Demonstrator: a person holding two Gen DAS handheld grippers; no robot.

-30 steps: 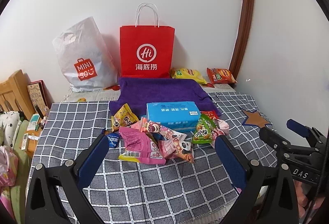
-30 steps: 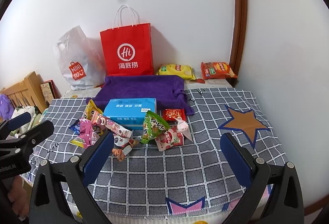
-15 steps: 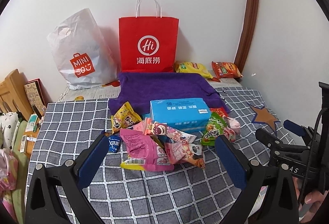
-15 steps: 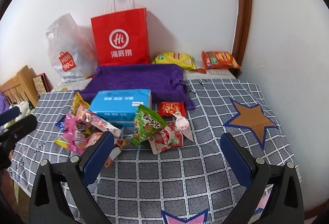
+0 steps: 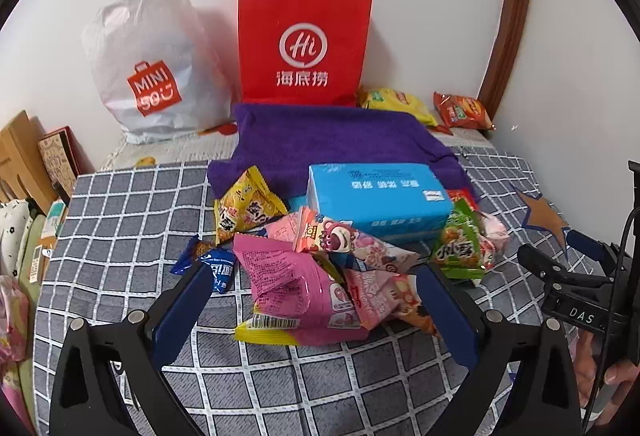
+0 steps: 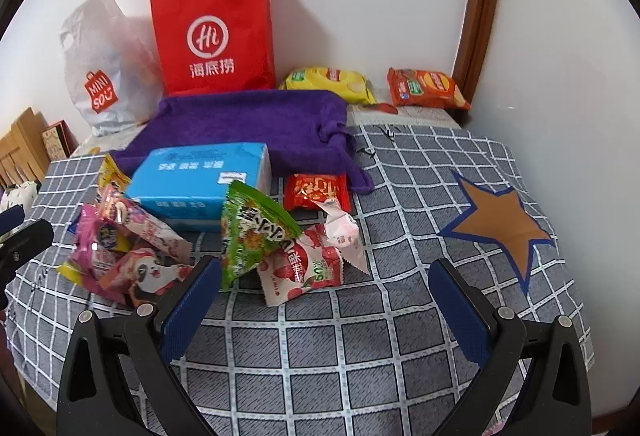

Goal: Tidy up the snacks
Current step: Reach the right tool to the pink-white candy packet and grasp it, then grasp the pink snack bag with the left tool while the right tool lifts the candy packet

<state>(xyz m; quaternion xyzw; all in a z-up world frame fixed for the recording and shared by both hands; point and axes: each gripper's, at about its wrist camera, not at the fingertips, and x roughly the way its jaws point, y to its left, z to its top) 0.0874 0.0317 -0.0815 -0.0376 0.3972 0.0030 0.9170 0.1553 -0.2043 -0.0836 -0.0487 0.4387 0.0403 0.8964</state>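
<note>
Now, snack pile: loose foil and plastic packets are lying in a heap on the grey checked cloth [image 6: 400, 336], crowding against the front of the blue rectangular tissue box [image 5: 376, 196].
Left gripper [image 5: 312, 292]: its blue-padded fingers are standing wide apart, holding nothing, straddling the big pink crinkled plastic pouch [image 5: 292, 284].
Right gripper [image 6: 326, 288]: its fingers are also spread wide and empty, facing the green puffed snack bag [image 6: 252, 236] and the white strawberry-print sachet [image 6: 304, 268].
Handling, as a guess: these packets are looking light, soft and air-filled, with slick film that is likely sliding under the pads; contents may be crushing easily.
Where to grip: probably the flat crimped seam at a packet's end, not the puffed belly.
Chips at the back: the yellow crisp bag [image 6: 328, 82] and orange crisp bag [image 6: 426, 88] are lying well apart from the heap, by the wall.
</note>
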